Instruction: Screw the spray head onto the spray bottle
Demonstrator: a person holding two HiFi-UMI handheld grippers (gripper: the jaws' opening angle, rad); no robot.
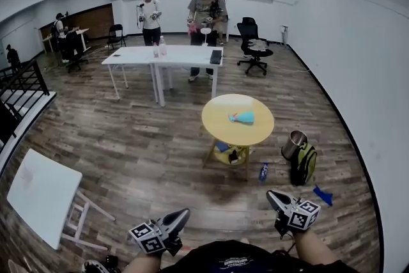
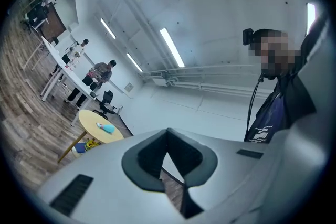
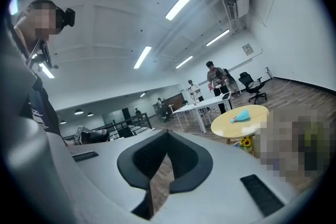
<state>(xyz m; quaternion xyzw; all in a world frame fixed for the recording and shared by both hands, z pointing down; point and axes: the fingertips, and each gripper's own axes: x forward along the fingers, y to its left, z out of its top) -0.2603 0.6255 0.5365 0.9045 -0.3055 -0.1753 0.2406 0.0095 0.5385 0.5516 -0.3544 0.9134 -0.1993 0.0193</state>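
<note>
A light blue spray bottle [image 1: 243, 117] lies on its side on the round yellow table [image 1: 220, 126], a few steps ahead of me. From here I cannot make out a separate spray head. Low in the head view my left gripper [image 1: 184, 213] and right gripper [image 1: 271, 195] are held close to my body, far from the table, both shut and empty. In the left gripper view the shut gripper [image 2: 167, 130] points past the table [image 2: 94, 119] and bottle [image 2: 107, 129]. The right gripper view shows its shut gripper [image 3: 168, 132] with the table [image 3: 231, 122] and bottle [image 3: 242, 116] beyond.
A metal bin [image 1: 294, 144], a green backpack [image 1: 304, 163] and a small blue bottle [image 1: 263, 171] stand on the floor right of the table. A tilted white table [image 1: 39, 196] is at my left. Two people stand behind white desks [image 1: 163, 57] farther back.
</note>
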